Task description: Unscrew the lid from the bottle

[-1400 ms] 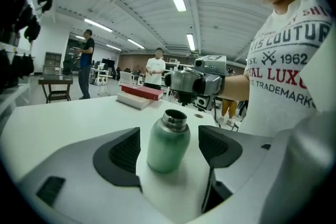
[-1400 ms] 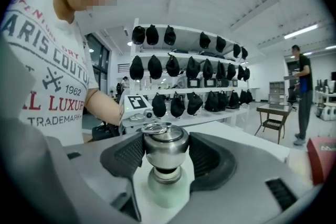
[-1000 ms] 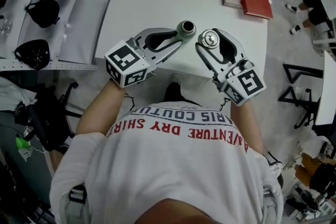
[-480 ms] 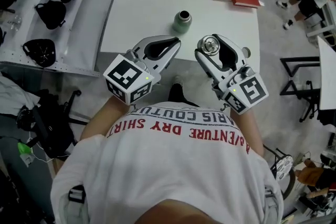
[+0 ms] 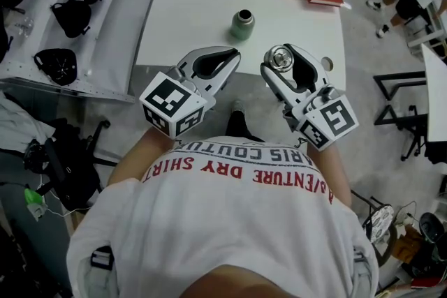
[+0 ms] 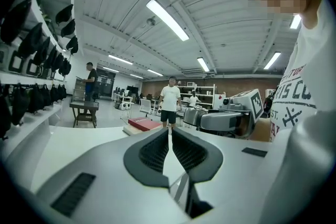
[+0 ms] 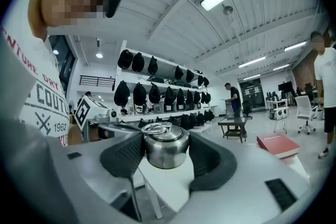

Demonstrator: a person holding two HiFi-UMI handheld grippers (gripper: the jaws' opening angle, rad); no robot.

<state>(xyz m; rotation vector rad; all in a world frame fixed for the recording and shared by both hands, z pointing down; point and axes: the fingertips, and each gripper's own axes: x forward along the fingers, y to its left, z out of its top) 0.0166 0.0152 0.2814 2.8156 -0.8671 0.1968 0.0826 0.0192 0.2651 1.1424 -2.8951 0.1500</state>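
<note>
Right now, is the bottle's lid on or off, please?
Off: the right tool holds the metal lid, apart from the open green bottle.

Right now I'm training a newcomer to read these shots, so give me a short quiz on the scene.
1. True or false: the lid sits on the bottle.
2. The left hand-held gripper is: A open; B shut and empty; C shut on the bottle.
3. Fill in: the right hand-held gripper holds the ____.
Key: 1 false; 2 B; 3 lid.
</note>
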